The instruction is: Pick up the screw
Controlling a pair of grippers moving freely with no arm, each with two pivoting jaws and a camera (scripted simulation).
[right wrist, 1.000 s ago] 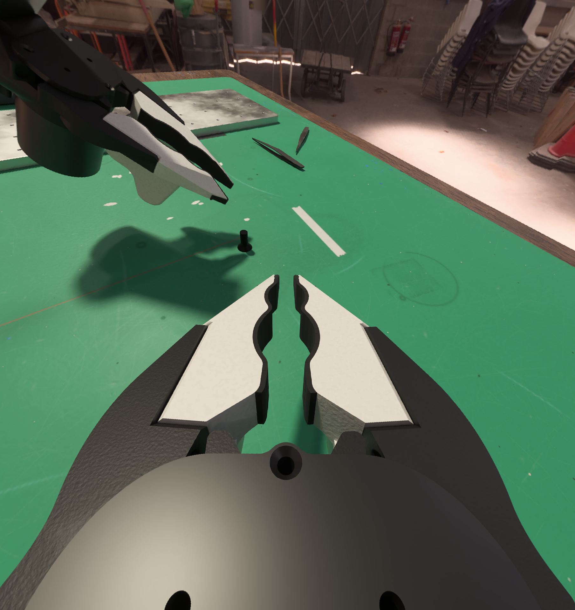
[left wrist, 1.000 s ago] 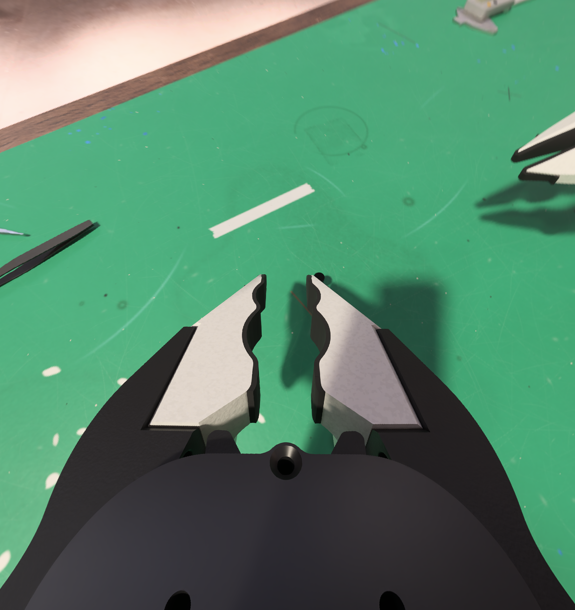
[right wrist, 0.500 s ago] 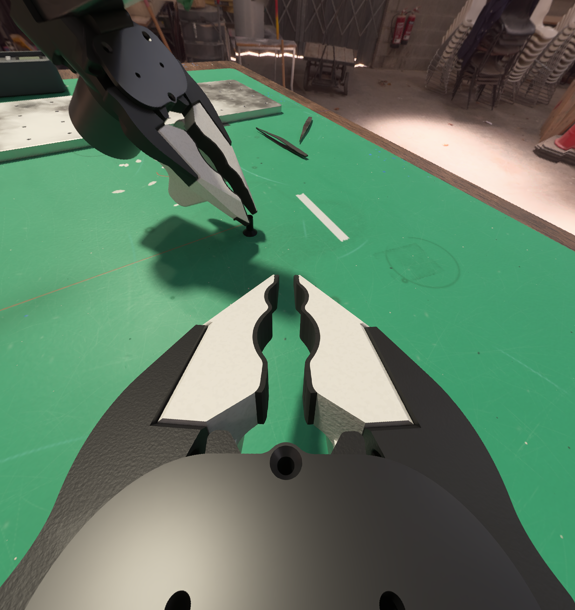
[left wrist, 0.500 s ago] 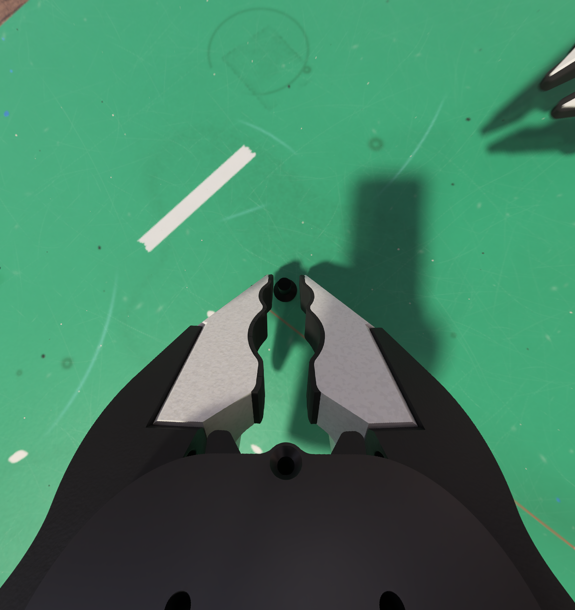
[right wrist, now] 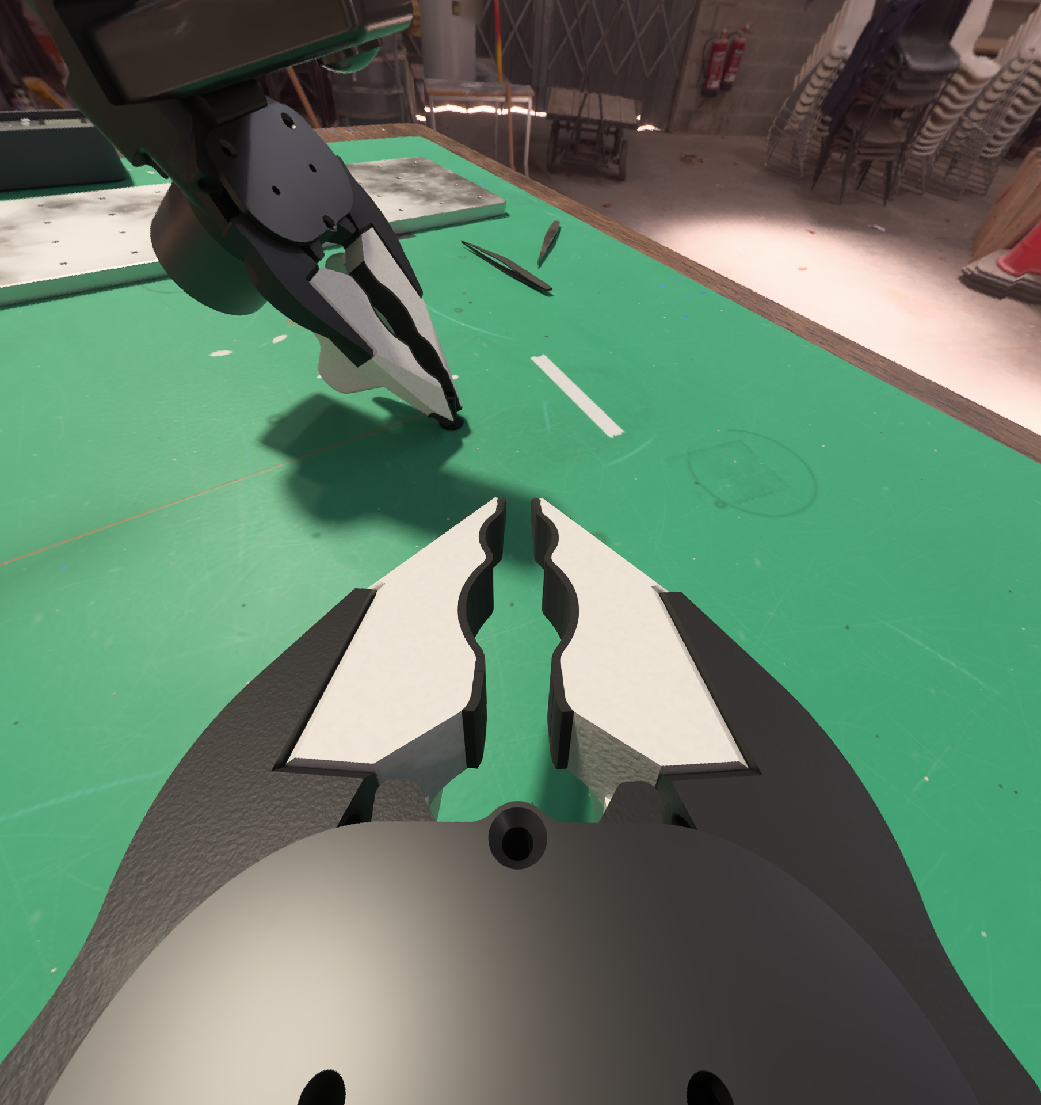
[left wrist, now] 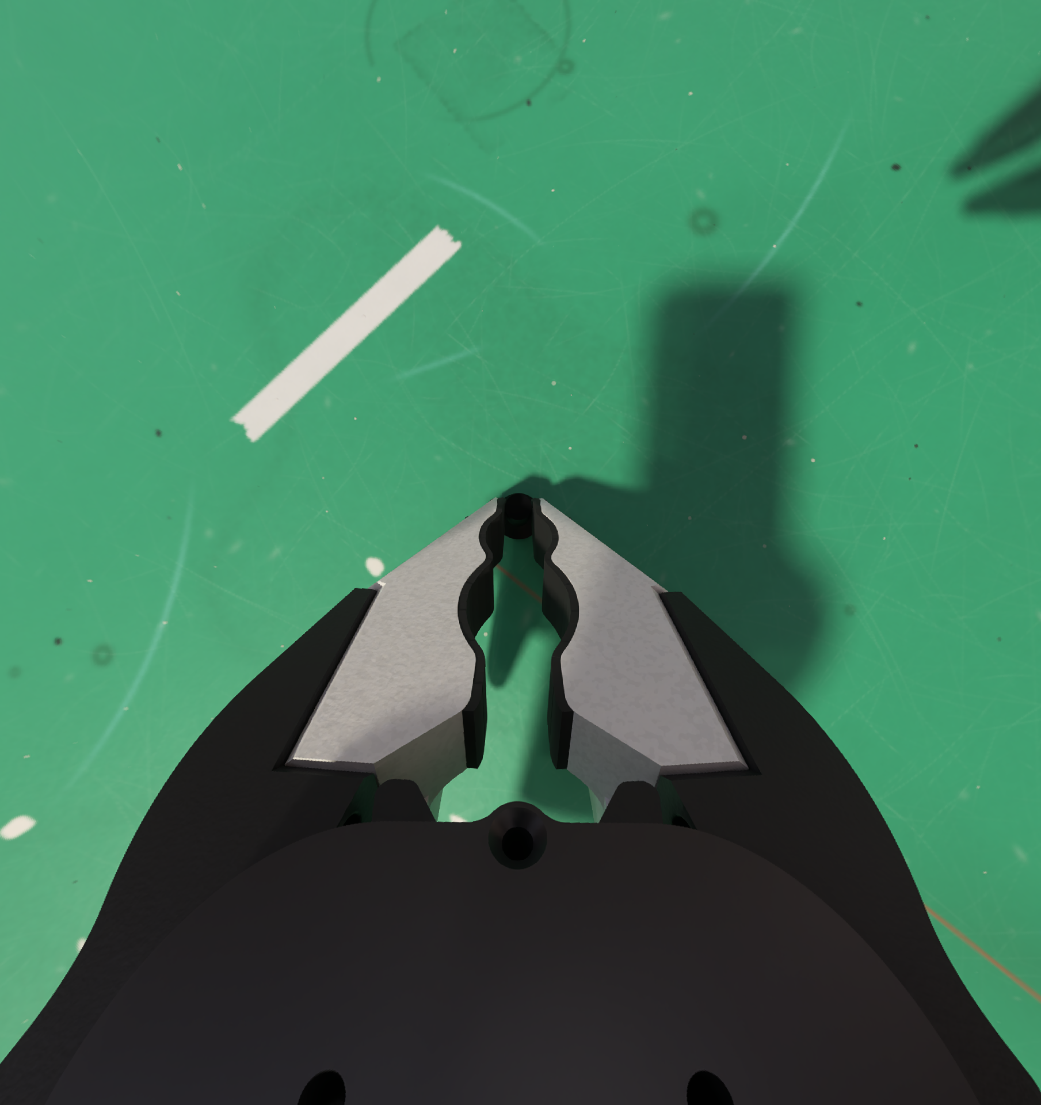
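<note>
My left gripper [left wrist: 518, 508] has a smooth matte black domed body; my right gripper [right wrist: 518, 508] looks grainier, lit grey-beige. Both carry pale grey, wedge-shaped fingers [right wrist: 404, 652] with wavy black inner pads and a central screw hole

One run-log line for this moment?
stage: grasping | left gripper: fingers around small black screw, on green mat | right gripper: open, idle

Left gripper [left wrist: 518, 508] tips down, jaws narrowly parted; right gripper [right wrist: 518, 508] likewise parted.
</note>
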